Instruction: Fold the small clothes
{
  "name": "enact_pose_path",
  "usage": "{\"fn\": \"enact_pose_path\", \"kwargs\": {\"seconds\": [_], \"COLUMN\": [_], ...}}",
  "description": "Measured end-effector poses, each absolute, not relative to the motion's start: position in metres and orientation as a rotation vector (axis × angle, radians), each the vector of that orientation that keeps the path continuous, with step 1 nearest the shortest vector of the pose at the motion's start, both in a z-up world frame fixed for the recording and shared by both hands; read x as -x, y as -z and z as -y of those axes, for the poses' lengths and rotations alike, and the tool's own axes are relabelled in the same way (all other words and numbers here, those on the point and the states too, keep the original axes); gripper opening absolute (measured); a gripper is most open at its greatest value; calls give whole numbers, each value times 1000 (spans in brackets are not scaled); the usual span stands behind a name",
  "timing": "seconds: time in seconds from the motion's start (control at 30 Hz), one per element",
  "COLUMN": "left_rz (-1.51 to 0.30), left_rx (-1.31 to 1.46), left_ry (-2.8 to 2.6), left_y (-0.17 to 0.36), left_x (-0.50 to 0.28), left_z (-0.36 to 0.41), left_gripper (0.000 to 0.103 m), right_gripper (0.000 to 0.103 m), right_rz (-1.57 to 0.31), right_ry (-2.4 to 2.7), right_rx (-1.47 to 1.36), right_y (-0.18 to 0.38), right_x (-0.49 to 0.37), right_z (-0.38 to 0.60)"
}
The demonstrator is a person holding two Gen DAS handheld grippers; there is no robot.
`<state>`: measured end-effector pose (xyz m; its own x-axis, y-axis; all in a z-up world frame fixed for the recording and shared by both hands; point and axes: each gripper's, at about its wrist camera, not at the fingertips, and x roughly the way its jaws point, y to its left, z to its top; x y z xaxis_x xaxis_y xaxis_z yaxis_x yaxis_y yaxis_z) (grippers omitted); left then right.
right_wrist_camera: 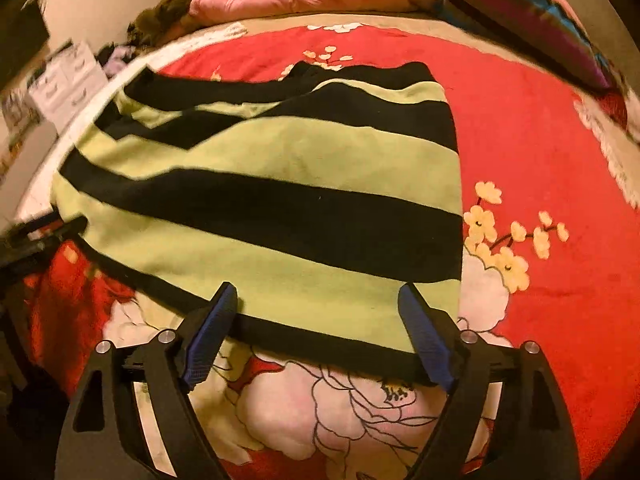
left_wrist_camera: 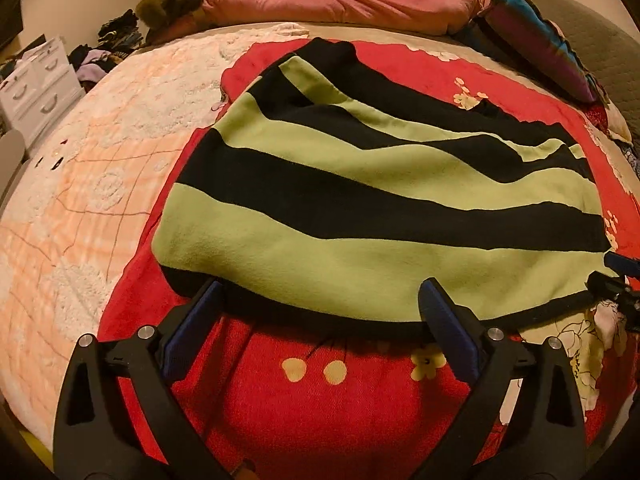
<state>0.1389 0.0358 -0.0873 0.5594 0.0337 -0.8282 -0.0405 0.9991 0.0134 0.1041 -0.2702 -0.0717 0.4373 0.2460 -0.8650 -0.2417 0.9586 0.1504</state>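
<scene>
While the left hand-held gripper (left_wrist_camera: 320, 300) sits spread at the near hem of the striped top (left_wrist_camera: 360, 200) lying on the bed (left_wrist_camera: 80, 200), a shallow bite could slip; right view: right hand-held gripper (right_wrist_camera: 316, 304) equally spread, so the hem may lift unevenly

Right gripper (right_wrist_camera: 318, 300) spread wide over striped garment's (right_wrist_camera: 280, 200) hem — red floral blanket (right_wrist_camera: 540, 140) beneath
</scene>
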Motion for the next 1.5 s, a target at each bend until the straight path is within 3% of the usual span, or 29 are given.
{"fn": "enact_pose_path", "kwargs": {"seconds": [0.47,1.5], "left_rz": [-953,-834], "left_rx": [40,195], "left_ry": [-43,-160], "left_y": [78,40], "left_x": [-135,-90], "left_z": [-36,-93], "left_gripper": [92,93], "right_gripper": [93,98], "right_rz": [-1021,-871], "right_ry": [-314,-417], "right_rx": [-186,-93], "right_y": [41,-19], "right_x": [-96,-69], "right_z": [300,247]}}
